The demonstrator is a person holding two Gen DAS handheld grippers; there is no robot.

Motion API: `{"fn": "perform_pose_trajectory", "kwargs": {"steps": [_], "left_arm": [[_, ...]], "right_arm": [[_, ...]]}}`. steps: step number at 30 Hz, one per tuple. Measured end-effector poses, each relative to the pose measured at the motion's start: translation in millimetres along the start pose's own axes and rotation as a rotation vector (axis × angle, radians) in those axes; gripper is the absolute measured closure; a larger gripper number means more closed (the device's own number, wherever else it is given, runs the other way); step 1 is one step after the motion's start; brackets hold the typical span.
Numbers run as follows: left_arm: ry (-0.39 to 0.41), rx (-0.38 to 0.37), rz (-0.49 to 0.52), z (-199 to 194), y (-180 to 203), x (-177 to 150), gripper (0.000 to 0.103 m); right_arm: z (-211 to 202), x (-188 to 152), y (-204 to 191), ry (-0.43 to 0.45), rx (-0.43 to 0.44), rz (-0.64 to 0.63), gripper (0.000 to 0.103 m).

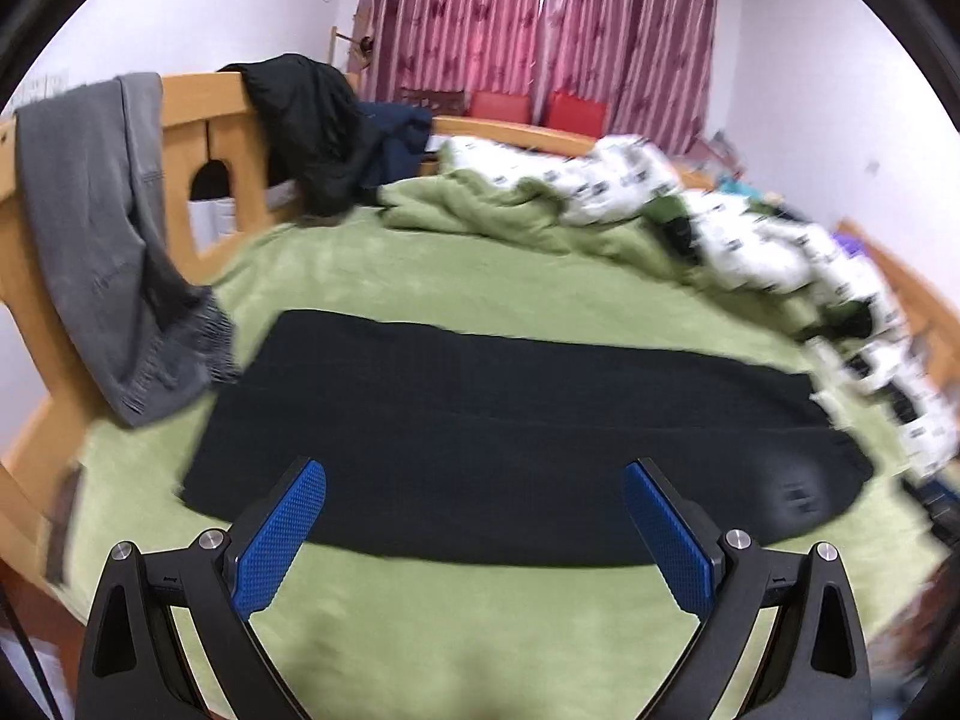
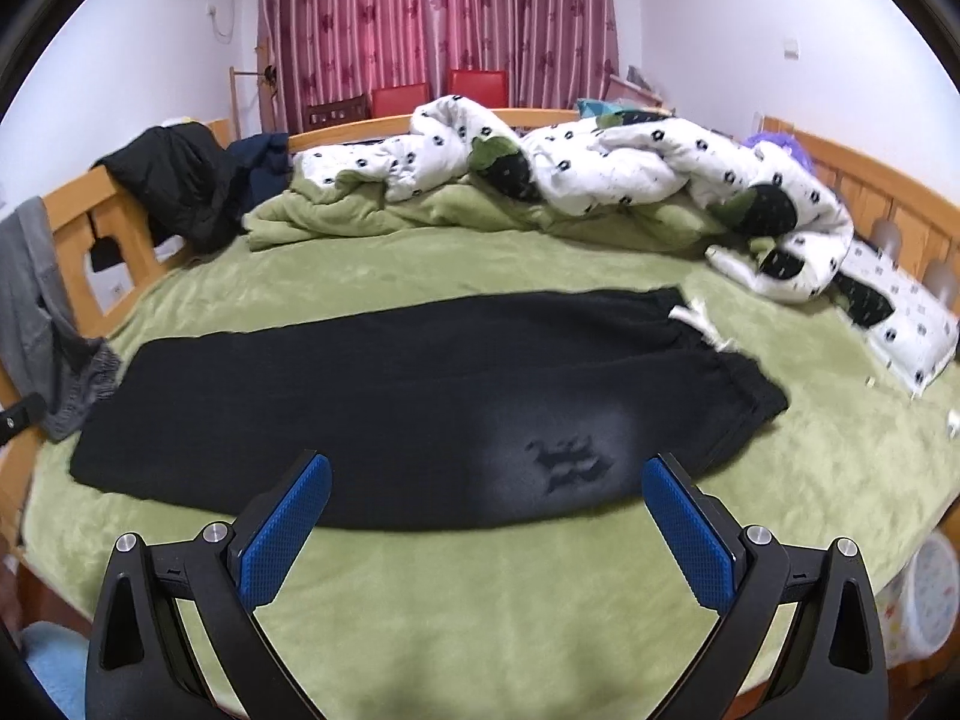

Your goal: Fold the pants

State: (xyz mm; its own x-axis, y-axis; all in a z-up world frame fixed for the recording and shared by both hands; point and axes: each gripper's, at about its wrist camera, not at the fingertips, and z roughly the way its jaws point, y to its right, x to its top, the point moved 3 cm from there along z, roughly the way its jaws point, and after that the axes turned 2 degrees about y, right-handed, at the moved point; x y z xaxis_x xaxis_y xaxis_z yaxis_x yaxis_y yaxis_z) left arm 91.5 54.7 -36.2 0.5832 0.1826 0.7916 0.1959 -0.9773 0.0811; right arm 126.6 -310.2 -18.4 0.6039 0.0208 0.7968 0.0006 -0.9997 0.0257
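Pants: black, flat on green blanket, long axis running 9 to 3 o'clock; waistband at 3 o'clock end, white drawstring showing there. Dark logo on the near side, about 6 o'clock of the cloth.
Left gripper: jaws wide apart, blue pads bare, nothing held; hovers over near hem edge of pants, not touching as far as seen.
Right gripper: jaws wide apart, empty; logo sits between its fingers in view.
Quilt: white, dotted, bunched at 12 to 2 o'clock, apart from pants.
Grey garment: draped over wooden bed frame at 9 o'clock, its lower edge just beside pants' leg end.
Jacket: black, hung on frame at 11 o'clock.
Curtains: red, at 12 o'clock.
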Motion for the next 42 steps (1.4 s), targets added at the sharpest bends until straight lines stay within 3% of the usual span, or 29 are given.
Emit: {"fn": "perform_pose_trajectory", "kwargs": {"steps": [4, 8, 11, 13, 15, 22, 25, 26, 27, 28, 29, 31, 37, 42], "left_arm": [[-0.077, -0.002, -0.017, 43.9, -31.3, -11.2, 0.003], [-0.136, 0.017, -0.078, 87.7, -69.6, -44.5, 0.004], [-0.193, -0.049, -0.194, 113.8, -95.1, -72.7, 0.009], [-0.218, -0.106, -0.296, 126.5, -111.4, -89.2, 0.012], [-0.226, -0.153, -0.366, 133.9, -121.0, -101.5, 0.015], [-0.164, -0.211, -0.449, 140.7, -128.3, -108.7, 0.017], [-0.172, -0.169, -0.475, 156.1, -130.1, -100.6, 0.037], [-0.170, -0.156, -0.483, 156.9, -132.6, -100.4, 0.053], [-0.160, -0.120, -0.498, 158.5, -136.3, -98.3, 0.067], [-0.154, -0.109, -0.506, 158.5, -138.2, -96.8, 0.091], [-0.151, -0.111, -0.509, 157.9, -140.6, -94.9, 0.091], [-0.118, -0.131, -0.491, 151.7, -140.4, -85.0, 0.091], [0.002, -0.121, -0.352, 140.8, -125.5, -25.1, 0.091], [0.076, -0.084, -0.285, 167.1, -117.3, 40.7, 0.091]], "right_arm": [[23.8, 8.8, 32.9, 0.017, -0.015, -0.005, 0.001], [65.3, -9.8, 83.9, -0.040, 0.002, 0.053, 0.004], [101.4, -38.6, 121.5, -0.118, -0.016, 0.116, 0.012], [123.7, -59.2, 141.7, -0.180, -0.019, 0.175, 0.024], [137.3, -74.9, 154.1, -0.208, -0.008, 0.234, 0.026], [175.4, -84.8, 160.4, -0.213, 0.096, 0.356, 0.026], [195.6, -82.3, 161.0, -0.224, 0.095, 0.405, 0.026], [198.9, -78.7, 161.4, -0.215, 0.089, 0.402, 0.029], [202.0, -74.1, 159.1, -0.205, 0.079, 0.391, 0.042], [205.0, -70.1, 157.1, -0.209, 0.069, 0.378, 0.070], [206.7, -67.4, 156.4, -0.213, 0.067, 0.371, 0.077], [205.9, -55.5, 152.9, -0.198, 0.081, 0.363, 0.081], [187.9, 6.6, 136.7, -0.050, 0.141, 0.285, 0.085], [207.3, 64.8, 127.0, 0.011, 0.155, 0.244, 0.087]]}}
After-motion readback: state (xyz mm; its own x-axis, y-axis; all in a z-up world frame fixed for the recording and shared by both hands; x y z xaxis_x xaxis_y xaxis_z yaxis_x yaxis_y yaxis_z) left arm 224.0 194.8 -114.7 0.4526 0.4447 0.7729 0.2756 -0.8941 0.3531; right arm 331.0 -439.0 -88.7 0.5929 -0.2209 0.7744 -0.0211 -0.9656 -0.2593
